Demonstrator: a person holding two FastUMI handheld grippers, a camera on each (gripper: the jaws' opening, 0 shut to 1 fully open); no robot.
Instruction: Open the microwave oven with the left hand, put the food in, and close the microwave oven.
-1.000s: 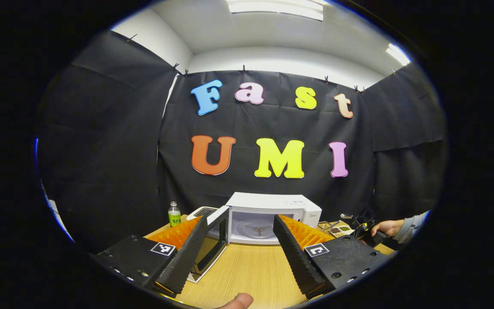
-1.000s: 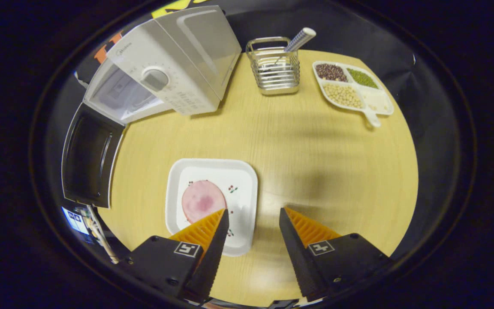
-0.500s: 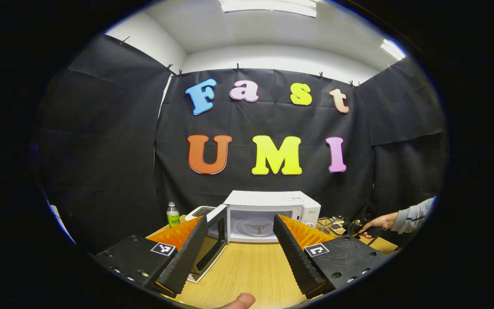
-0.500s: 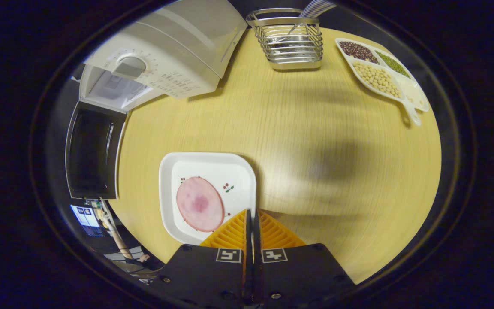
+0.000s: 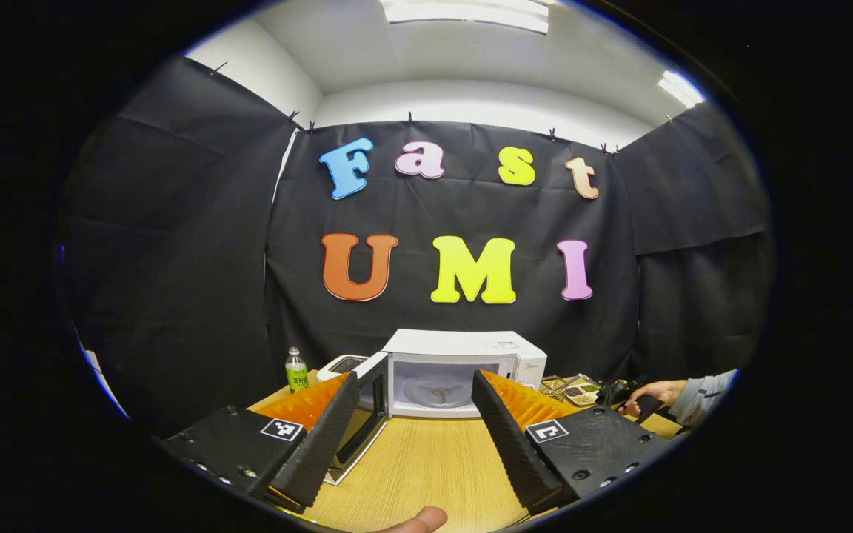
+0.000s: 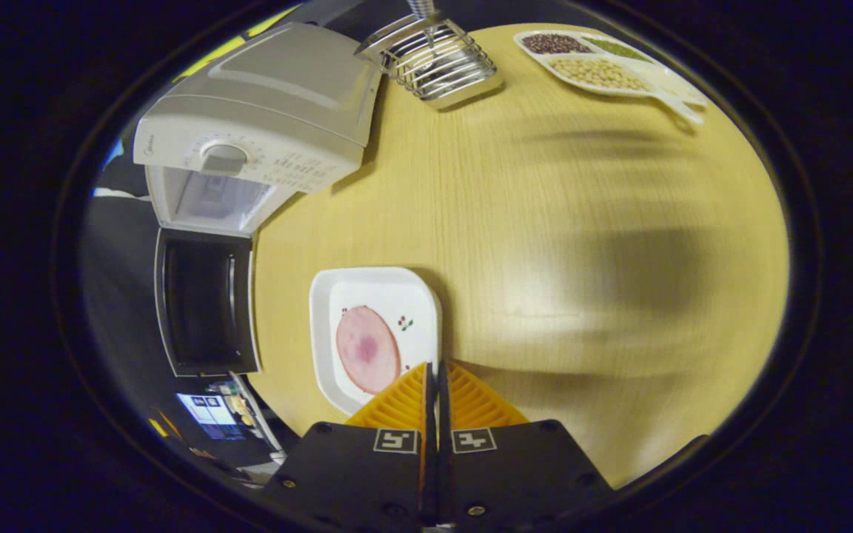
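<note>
Meanwhile, the right hand-held gripper (image 6: 432, 370) is pinching the near right rim of one white square plate (image 6: 356, 292), its two fingers pressed nearly together on the plate's edge. One round slice of pink ham (image 6: 367, 349) is lying on that plate, which is sitting above the wooden table (image 6: 545, 222) near its left edge, just beside the microwave's open door (image 6: 206, 302). The single white microwave (image 6: 263, 133) is standing at the far left of the table, its cavity showing. Beyond it, one wire basket (image 6: 437, 63) is holding a utensil, and one divided dish (image 6: 604, 66) is carrying three kinds of beans in separate compartments.

The left hand-held gripper (image 5: 415, 422) is hovering wide open over the table (image 5: 426, 466), holding nothing and touching nothing, and pointing toward the microwave (image 5: 463, 366) with its door (image 5: 363, 414) swung out to the left. One green-labelled bottle (image 5: 295, 370) is standing left of the oven. A person's hand (image 5: 645, 392) is gripping a black handle at the right.
</note>
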